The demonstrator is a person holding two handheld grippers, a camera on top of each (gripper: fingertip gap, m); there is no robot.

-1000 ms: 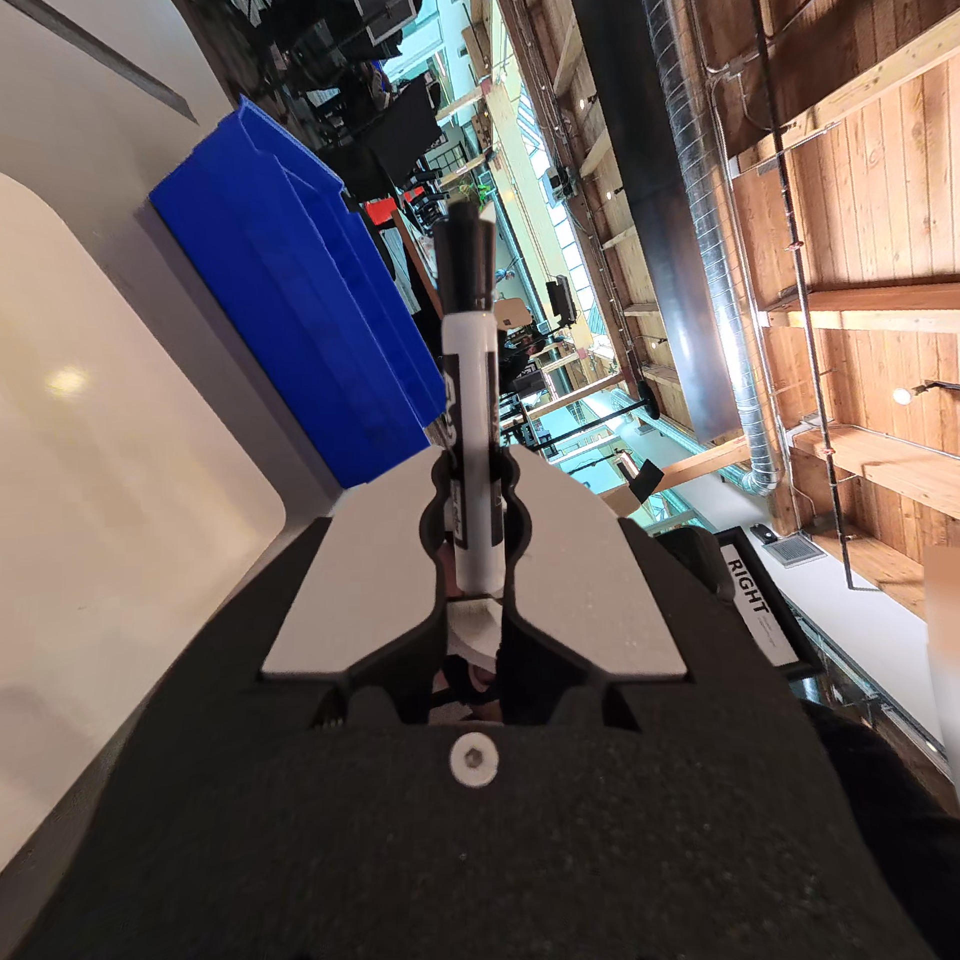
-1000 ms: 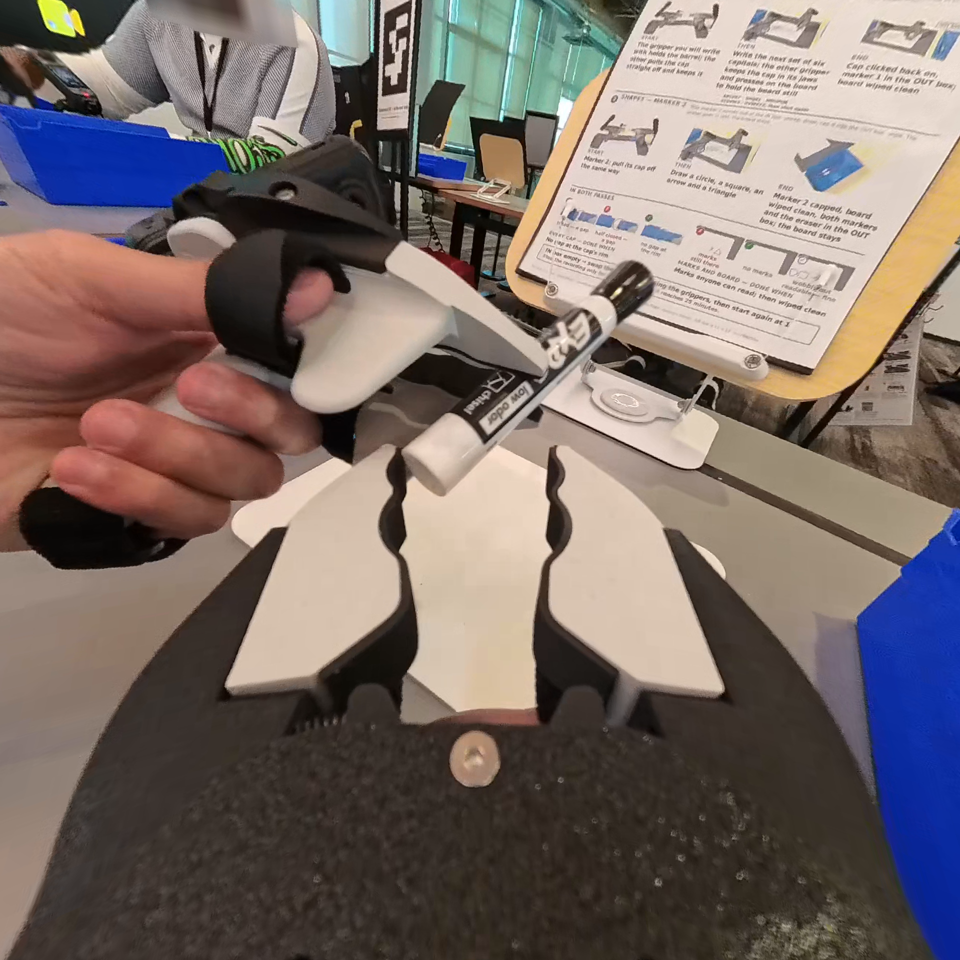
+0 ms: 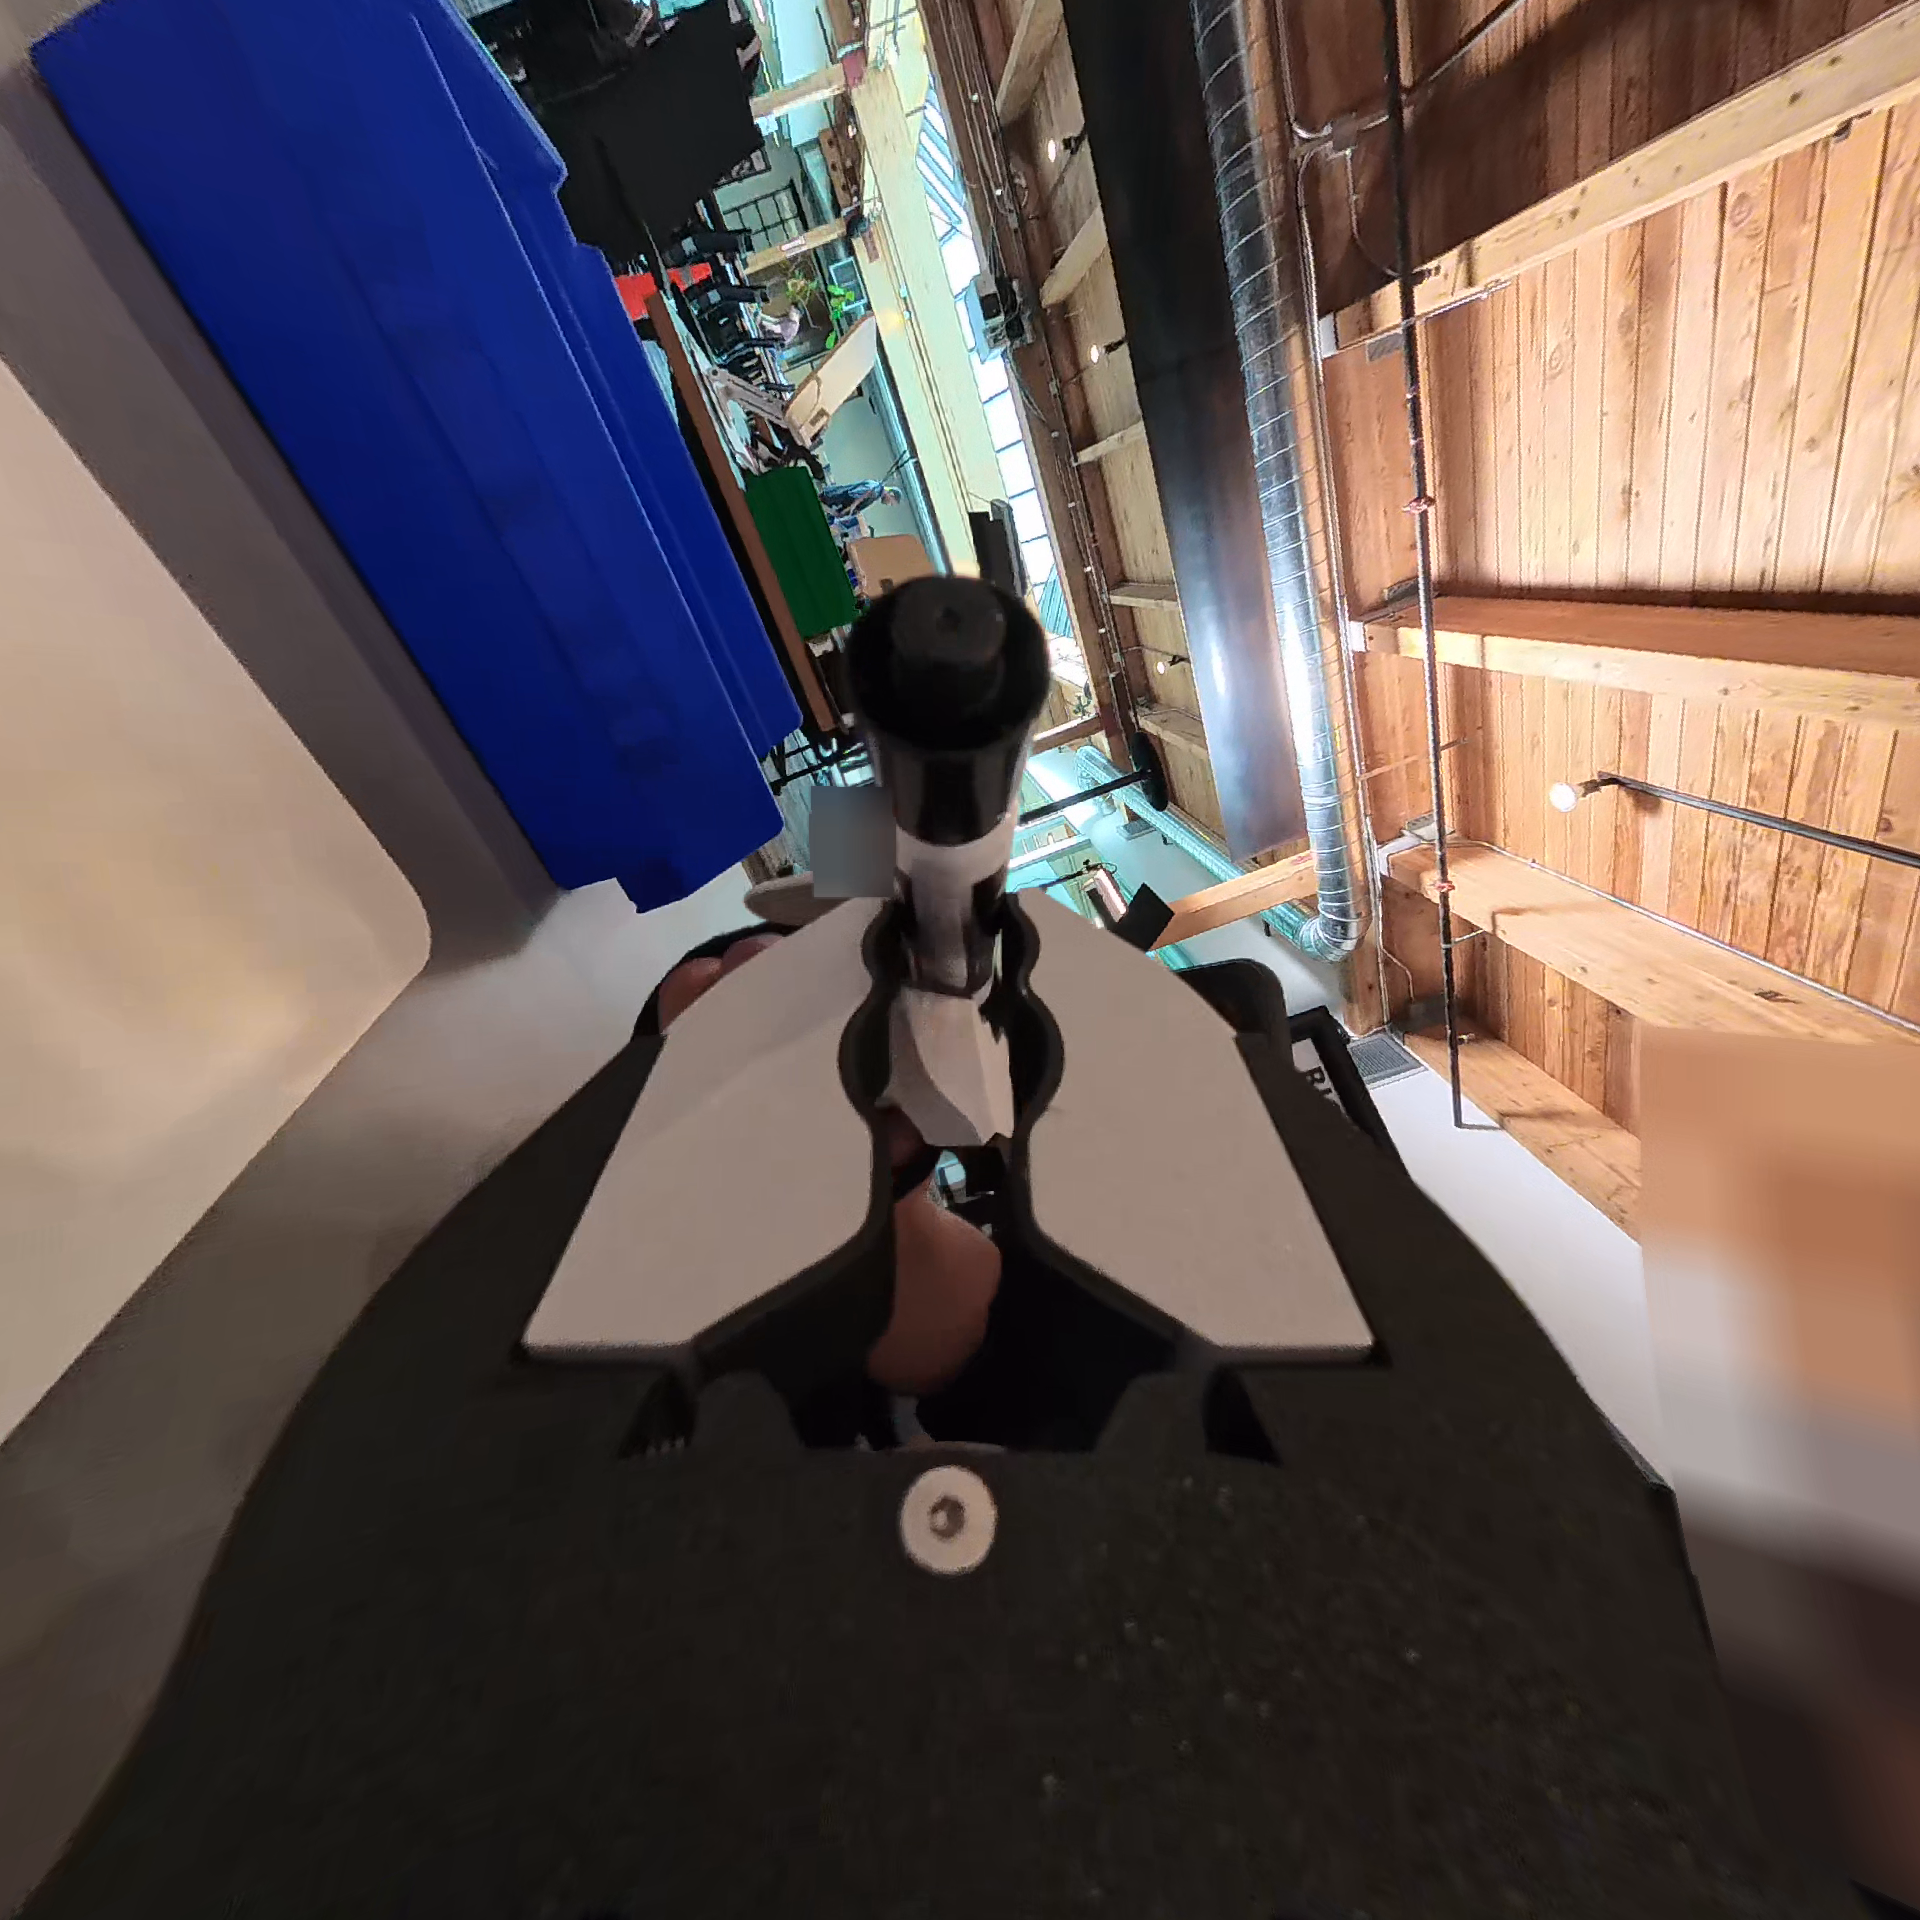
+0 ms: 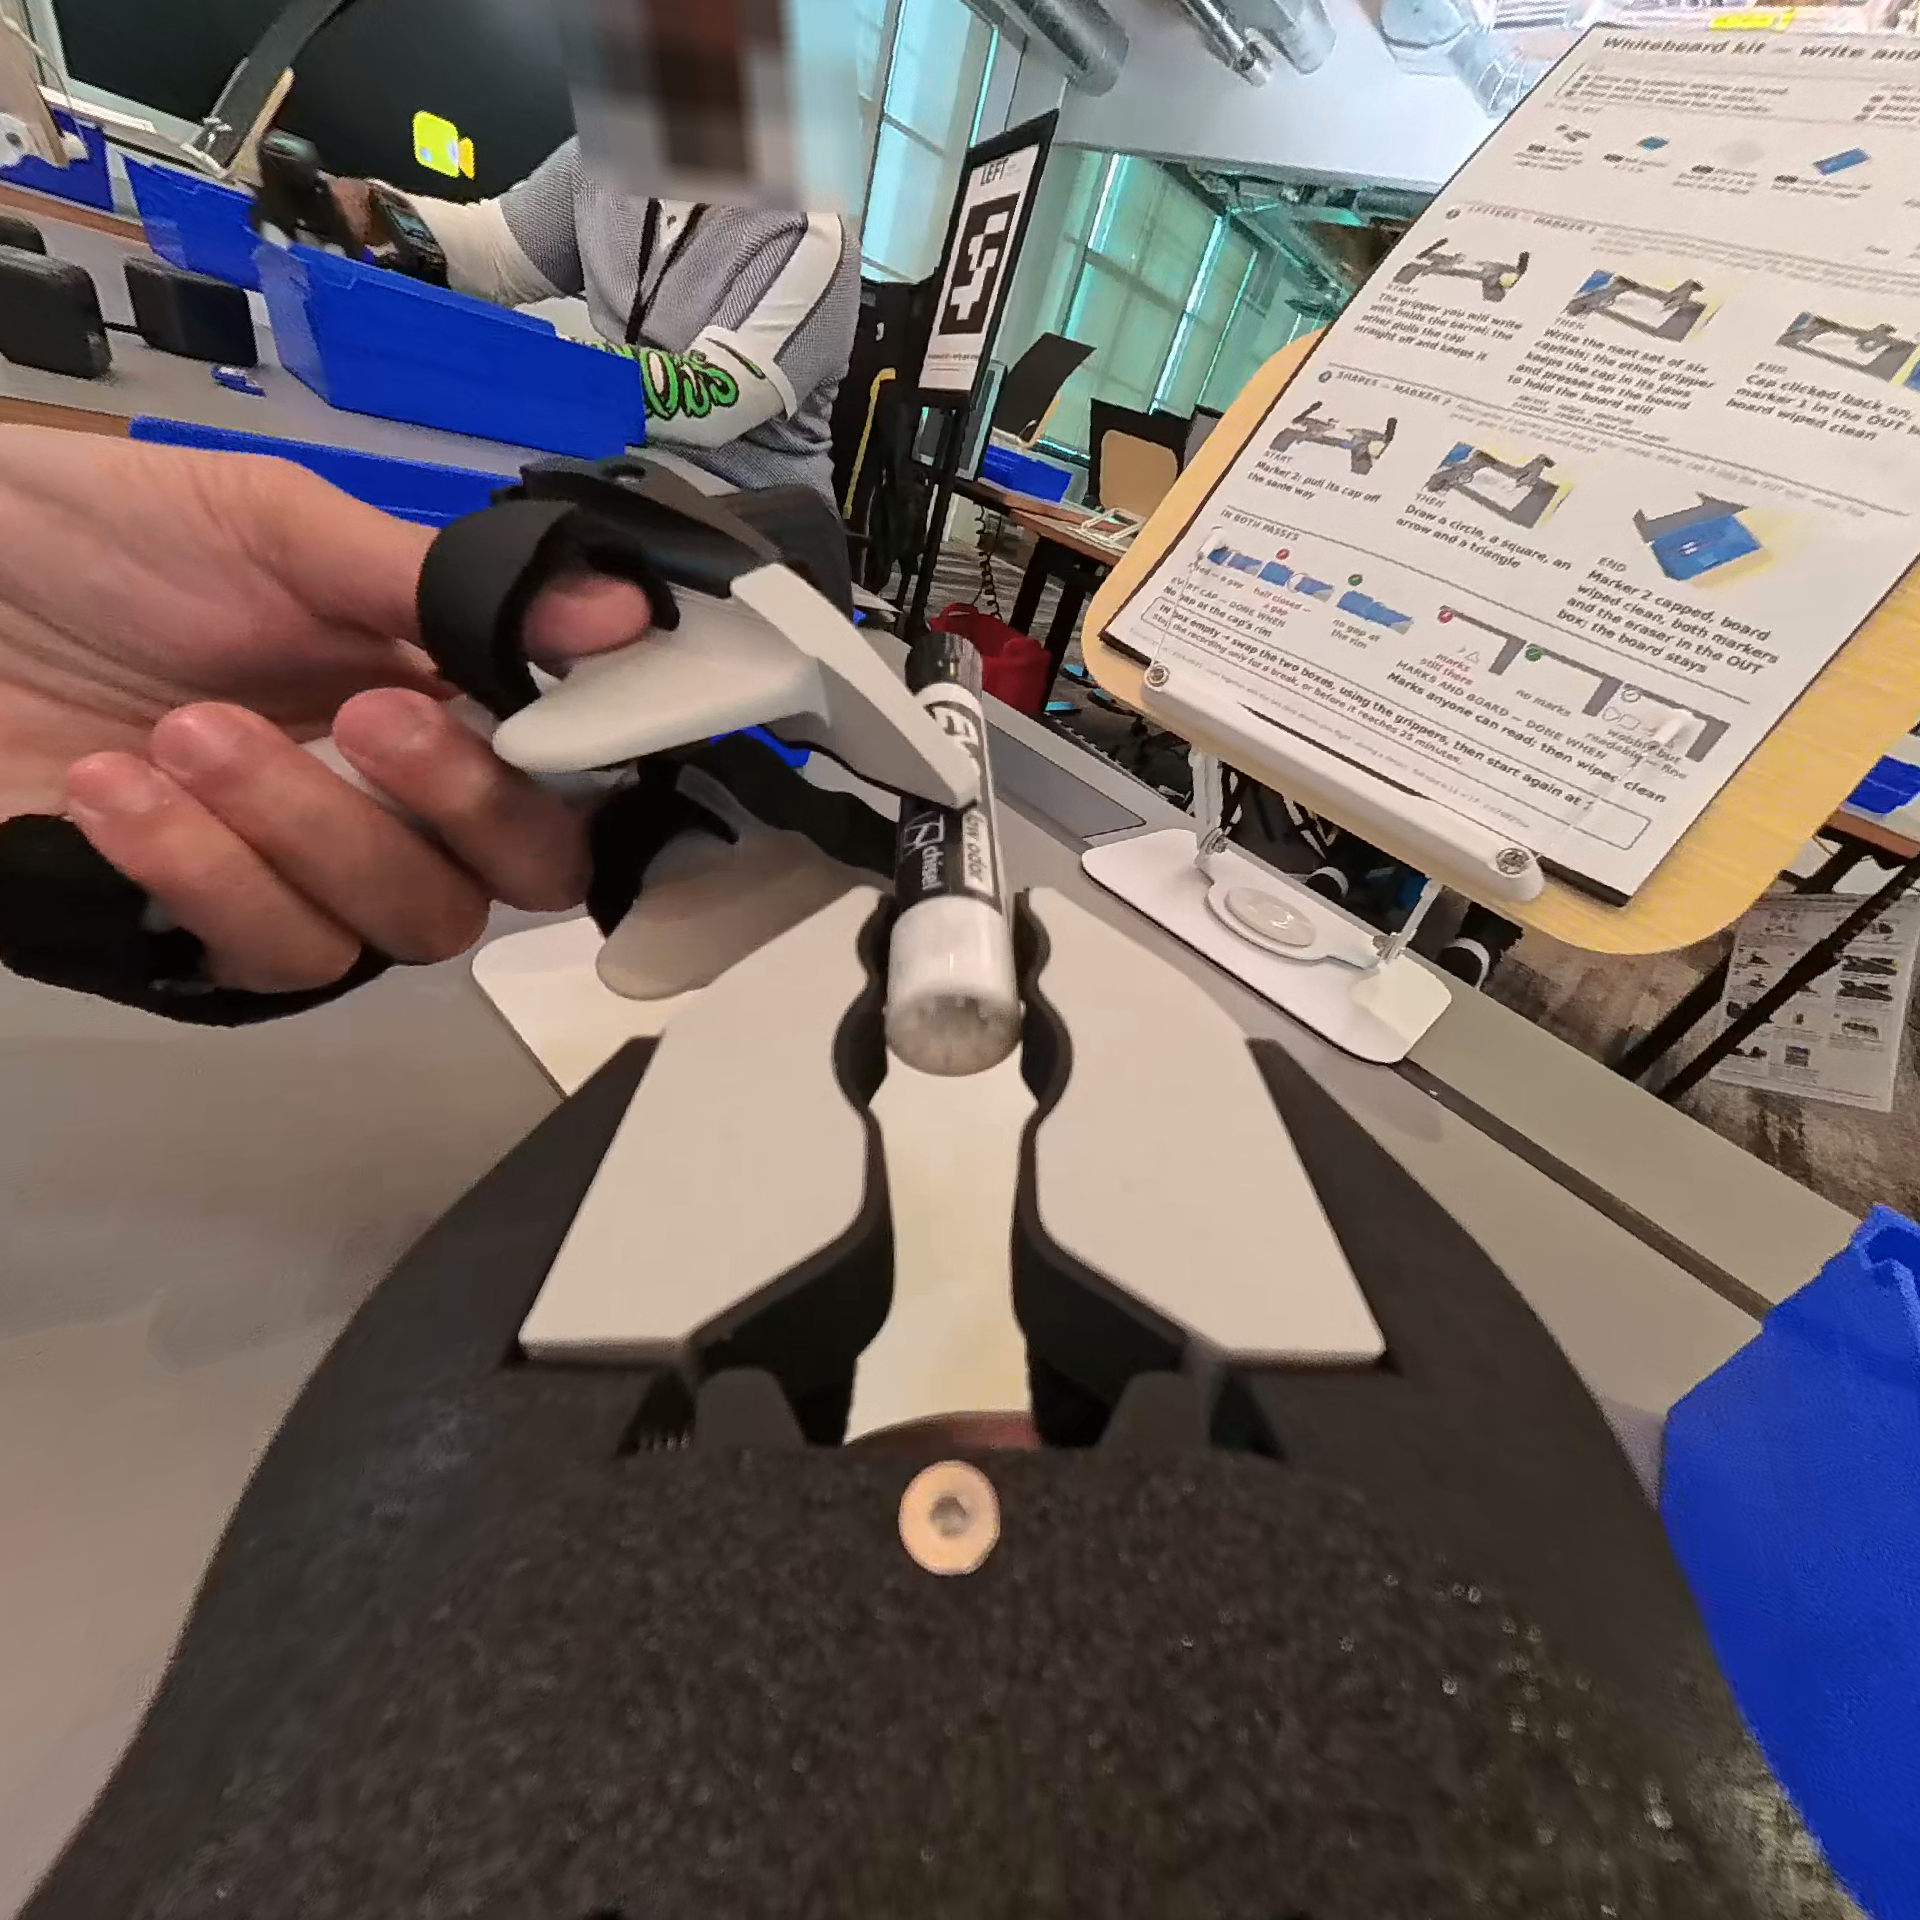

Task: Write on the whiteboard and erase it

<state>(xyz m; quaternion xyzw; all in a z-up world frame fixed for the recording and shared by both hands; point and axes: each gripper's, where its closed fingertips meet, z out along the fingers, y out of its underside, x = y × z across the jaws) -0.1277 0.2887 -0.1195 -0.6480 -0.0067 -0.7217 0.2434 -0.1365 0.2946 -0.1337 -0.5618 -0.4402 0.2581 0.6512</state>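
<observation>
Left gripper (image 4: 935, 769) clamps capped black-and-white marker (image 4: 951, 904) mid-barrel, its butt end sitting between the right gripper (image 4: 951, 935) fingers, contact unclear, both above the whiteboard (image 4: 540, 997) on the grey table (image 4: 208, 1195), blue bin (image 3: 416, 436) beside.

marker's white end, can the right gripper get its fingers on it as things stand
Probably yes: the marker, clamped in the left gripper, already has its white end between the right gripper fingers, with nothing between. Whether they touch it is unclear.
</observation>
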